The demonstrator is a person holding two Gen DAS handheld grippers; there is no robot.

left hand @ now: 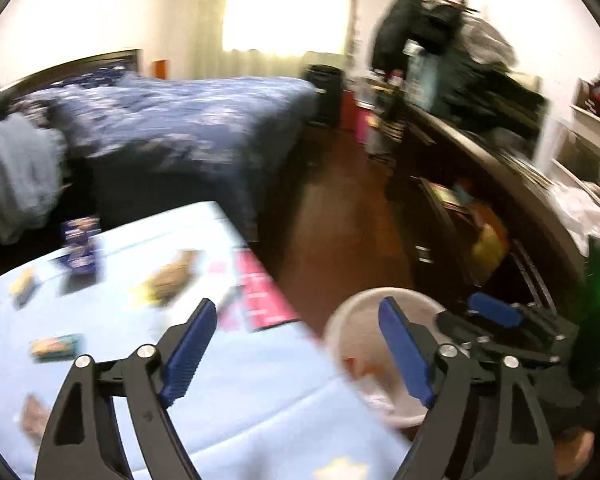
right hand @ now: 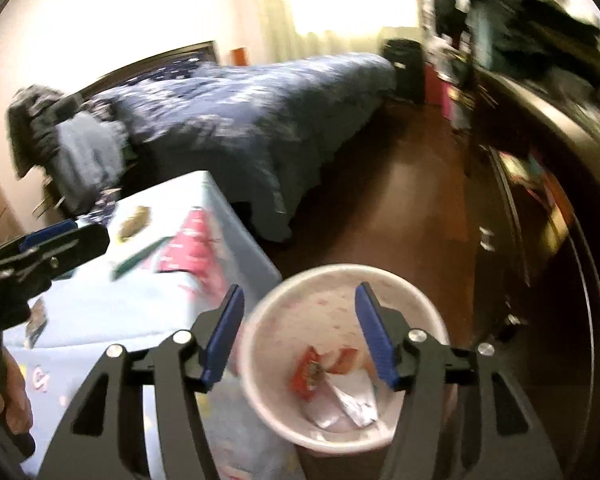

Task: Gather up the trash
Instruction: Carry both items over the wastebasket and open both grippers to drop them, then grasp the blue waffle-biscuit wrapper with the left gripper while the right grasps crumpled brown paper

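Note:
My left gripper (left hand: 298, 312) is open and empty, over the right edge of a table with a pale blue cloth (left hand: 240, 392). Blurred wrappers lie on the cloth: a brown one (left hand: 172, 276), a teal and orange one (left hand: 56, 346) and a small yellowish one (left hand: 24, 286). My right gripper (right hand: 300, 292) is open above a white round bin (right hand: 340, 276) on the floor beside the table, with nothing between its pads. In the bin lie a red wrapper (right hand: 312, 372) and crumpled white paper (right hand: 352, 400). The bin (left hand: 360, 312) also shows in the left wrist view.
A pink leaflet (left hand: 260, 296) and a dark blue box (left hand: 80, 248) lie on the table. A bed with a dark blue cover (left hand: 180, 120) stands beyond it. A dark cluttered dresser (left hand: 480, 168) runs along the right of the brown wooden floor (left hand: 340, 208).

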